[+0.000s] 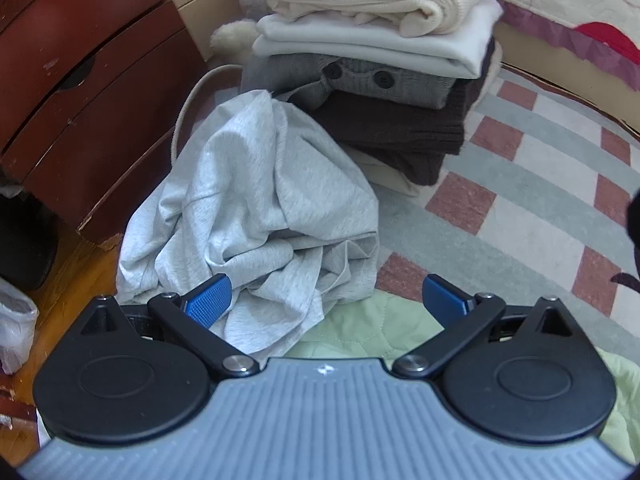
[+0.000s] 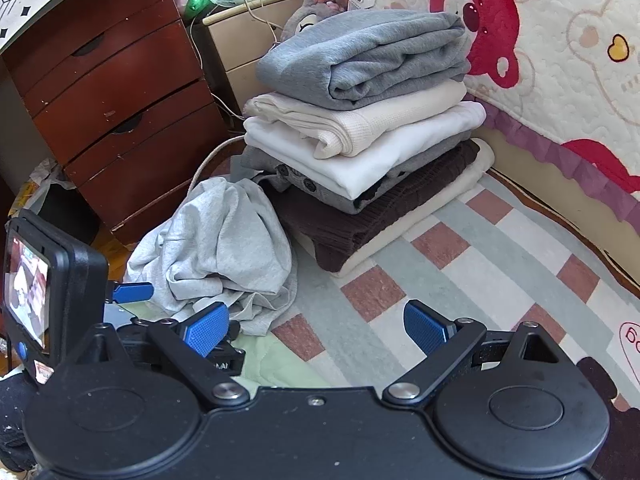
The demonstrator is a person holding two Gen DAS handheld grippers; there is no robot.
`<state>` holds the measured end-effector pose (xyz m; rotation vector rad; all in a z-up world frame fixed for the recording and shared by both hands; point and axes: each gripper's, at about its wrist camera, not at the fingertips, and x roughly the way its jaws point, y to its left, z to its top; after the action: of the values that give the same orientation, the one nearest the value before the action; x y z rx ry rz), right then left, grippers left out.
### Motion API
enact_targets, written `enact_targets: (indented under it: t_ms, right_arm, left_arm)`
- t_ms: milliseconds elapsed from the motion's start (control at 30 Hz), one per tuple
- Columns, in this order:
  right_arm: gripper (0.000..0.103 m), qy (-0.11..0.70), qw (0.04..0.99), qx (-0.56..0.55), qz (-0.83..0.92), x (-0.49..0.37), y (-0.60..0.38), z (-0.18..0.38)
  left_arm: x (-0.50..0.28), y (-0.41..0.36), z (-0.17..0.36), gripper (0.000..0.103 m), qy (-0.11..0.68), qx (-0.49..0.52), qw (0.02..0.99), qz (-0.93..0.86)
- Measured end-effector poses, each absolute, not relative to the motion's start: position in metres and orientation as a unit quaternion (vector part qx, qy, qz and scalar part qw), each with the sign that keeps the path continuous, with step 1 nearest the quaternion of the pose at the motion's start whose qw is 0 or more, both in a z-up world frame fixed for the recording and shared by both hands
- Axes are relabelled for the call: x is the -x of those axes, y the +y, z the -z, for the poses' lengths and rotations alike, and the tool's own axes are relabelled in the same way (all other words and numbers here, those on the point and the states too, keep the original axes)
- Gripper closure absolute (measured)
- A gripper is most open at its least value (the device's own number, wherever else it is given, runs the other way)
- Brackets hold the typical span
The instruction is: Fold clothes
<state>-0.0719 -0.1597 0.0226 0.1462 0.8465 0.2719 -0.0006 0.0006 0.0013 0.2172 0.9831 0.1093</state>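
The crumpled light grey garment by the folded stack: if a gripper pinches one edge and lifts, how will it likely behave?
The light grey garment lies in soft, deep creases, so it is probably floppy and would drape and unfurl rather than hold shape. Its thin-looking jersey knit suggests low weight. It leans against the folded stack, so a pull might nudge the lower layers.
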Motion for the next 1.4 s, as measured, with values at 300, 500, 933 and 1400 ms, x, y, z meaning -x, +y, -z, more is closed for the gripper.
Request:
enact_targets:
  t_ms: [300,500,933,1400]
  right_arm:
    - [0.006,0.408,0.899,-0.078,-0.136,0.072,-0.162,-0.020]
    - [0.006,0.412,0.898,-0.080,-0.131,0.072,-0.161,-0.020]
    - [0.006,0.417,0.896,-0.082,-0.126,0.070,-0.161,-0.019]
    - [0.006,0.426,0.893,-0.083,-0.119,0.069,-0.160,-0.016]
  left_arm:
    - [0.009,0.036,-0.017,0.000,0.483,-0.066,0.872,-0.050]
    - [0.005,0.035,-0.013,0.000,0.487,-0.069,0.868,-0.062]
    - [0.005,0.033,-0.012,0.000,0.494,-0.075,0.864,-0.064]
    - [0.004,0.035,-0.009,0.000,0.503,-0.069,0.859,-0.063]
